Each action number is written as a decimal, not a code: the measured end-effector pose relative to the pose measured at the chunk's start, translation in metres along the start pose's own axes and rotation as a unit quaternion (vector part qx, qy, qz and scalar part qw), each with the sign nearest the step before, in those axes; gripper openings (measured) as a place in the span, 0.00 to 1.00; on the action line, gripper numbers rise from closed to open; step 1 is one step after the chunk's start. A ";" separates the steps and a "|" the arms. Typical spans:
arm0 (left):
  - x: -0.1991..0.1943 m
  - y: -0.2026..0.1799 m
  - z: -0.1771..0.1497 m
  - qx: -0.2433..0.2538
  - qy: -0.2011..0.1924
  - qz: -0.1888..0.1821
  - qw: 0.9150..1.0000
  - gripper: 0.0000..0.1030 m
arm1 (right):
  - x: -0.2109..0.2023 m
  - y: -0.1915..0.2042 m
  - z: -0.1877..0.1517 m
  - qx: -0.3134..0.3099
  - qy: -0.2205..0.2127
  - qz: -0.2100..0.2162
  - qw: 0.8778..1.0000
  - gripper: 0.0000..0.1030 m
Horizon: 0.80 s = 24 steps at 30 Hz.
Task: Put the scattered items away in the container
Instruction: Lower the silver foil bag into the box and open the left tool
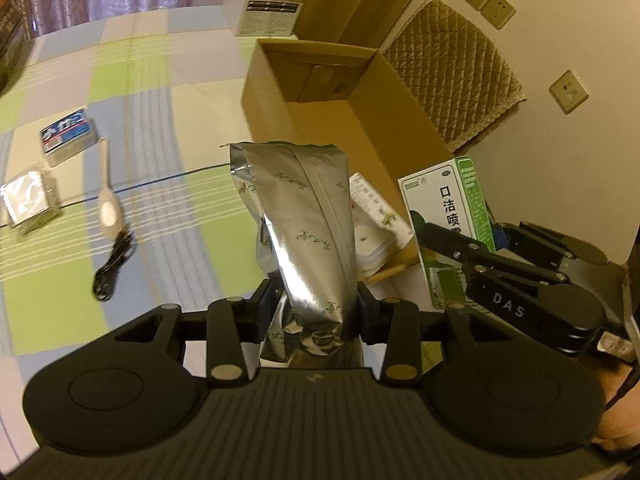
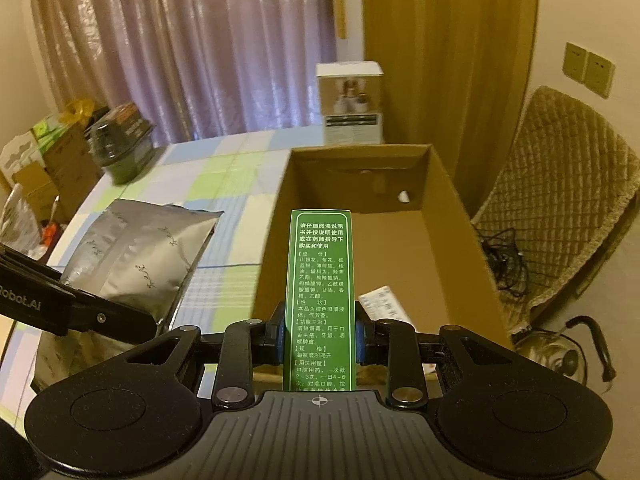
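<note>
A crinkled silver foil pouch (image 1: 304, 220) printed with small green sprigs stands upright, pinched low on its body, above the checked cloth. A tall green-and-white medicine box (image 2: 319, 300) — white characters down its green side — is held upright at the near edge of the open cardboard box (image 2: 448, 216), where a white packet (image 2: 384, 306) lies. On the cloth, well apart — a blue-and-white box (image 1: 68, 136), a clear-wrapped packet (image 1: 28, 200), a pale spoon (image 1: 108, 200), a coiled black cable (image 1: 114, 264).

1. The silver foil pouch (image 1: 304, 220) hides part of the white packet (image 1: 374, 224) lying in the cardboard box (image 1: 316, 50).
2. The green carton (image 2: 319, 300) runs below the right gripper's body; its lower end is hidden.
3. Beside the box, the spoon (image 1: 109, 200) and black cable (image 1: 114, 264) are blurred.
</note>
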State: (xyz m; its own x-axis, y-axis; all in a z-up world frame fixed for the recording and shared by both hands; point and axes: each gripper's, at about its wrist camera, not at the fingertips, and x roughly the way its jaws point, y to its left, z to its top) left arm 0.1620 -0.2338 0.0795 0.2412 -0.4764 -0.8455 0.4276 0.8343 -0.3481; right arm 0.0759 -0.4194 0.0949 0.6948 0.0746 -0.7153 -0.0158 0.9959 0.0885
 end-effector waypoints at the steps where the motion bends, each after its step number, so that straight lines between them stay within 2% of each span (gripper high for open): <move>1: 0.002 -0.004 0.003 0.000 0.000 -0.002 1.000 0.34 | 0.000 -0.004 0.001 0.002 0.000 -0.002 1.000 0.32; 12: 0.024 -0.042 0.036 0.004 -0.003 -0.026 1.000 0.34 | 0.004 -0.045 0.013 0.011 -0.005 -0.020 1.000 0.32; 24: 0.053 -0.063 0.071 -0.027 -0.008 -0.039 0.999 0.34 | 0.016 -0.071 0.033 0.014 -0.011 -0.026 0.999 0.32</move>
State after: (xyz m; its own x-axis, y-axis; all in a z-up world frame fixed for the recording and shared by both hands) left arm 0.2094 -0.3313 0.0855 0.2228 -0.5452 -0.8081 0.3984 0.8075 -0.4350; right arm 0.1113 -0.4906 0.1001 0.7092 0.0205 -0.7047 0.0420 0.9966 0.0712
